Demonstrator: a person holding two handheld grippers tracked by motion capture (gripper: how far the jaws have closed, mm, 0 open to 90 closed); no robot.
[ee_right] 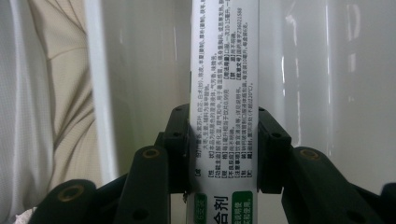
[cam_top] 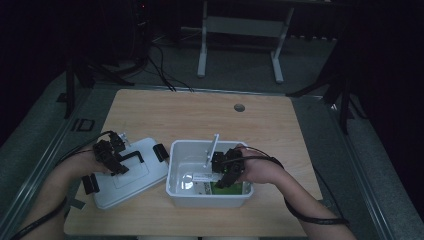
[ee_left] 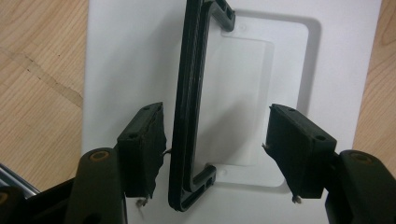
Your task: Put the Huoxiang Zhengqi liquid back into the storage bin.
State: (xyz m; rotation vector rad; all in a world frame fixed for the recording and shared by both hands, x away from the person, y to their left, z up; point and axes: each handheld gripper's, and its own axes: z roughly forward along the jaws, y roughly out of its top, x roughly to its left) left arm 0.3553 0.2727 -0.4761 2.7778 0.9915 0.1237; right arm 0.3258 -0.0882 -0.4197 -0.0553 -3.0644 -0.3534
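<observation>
Two grippers are at work on the wooden table. The right gripper is clamped on a white box with printed text, inside the white tub. Left of it, the left gripper, jaws apart, straddles the black handle of the lid.

Your right tool clamps a white printed box; the white lid's black handle lies between your left tool's open pads.
</observation>
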